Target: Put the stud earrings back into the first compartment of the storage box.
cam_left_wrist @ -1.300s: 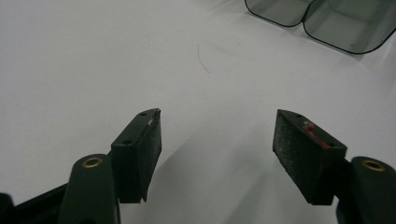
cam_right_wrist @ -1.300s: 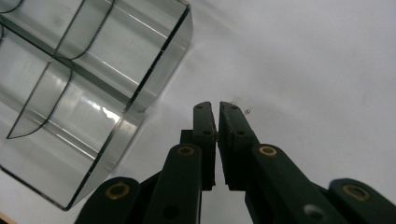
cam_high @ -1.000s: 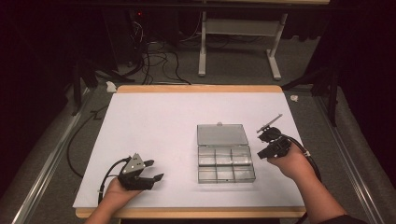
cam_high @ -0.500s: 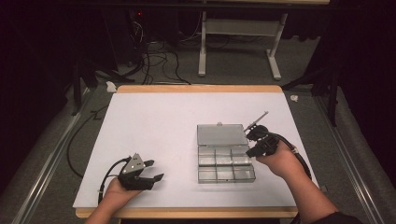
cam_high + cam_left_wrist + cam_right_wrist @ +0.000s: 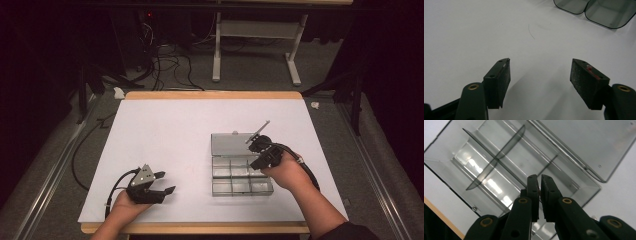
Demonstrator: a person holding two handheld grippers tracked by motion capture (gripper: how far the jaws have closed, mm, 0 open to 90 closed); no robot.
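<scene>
Compartments of the clear organizer box (image 5: 241,172) lie straight below your right tool (image 5: 539,191), its jaws pinched nearly shut on something too thin to identify, while your left tool (image 5: 540,77) rests wide and empty, well apart on the counter (image 5: 165,135).

Both grippers are black: the left gripper (image 5: 162,183) carries a grey three-cornered plate, brass-ringed screws and a red-smeared pad; the right gripper (image 5: 539,185) trails a black cable.

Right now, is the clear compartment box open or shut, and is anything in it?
Open and empty. The box has its lid folded back flat on the table, and the compartments look bare.
</scene>
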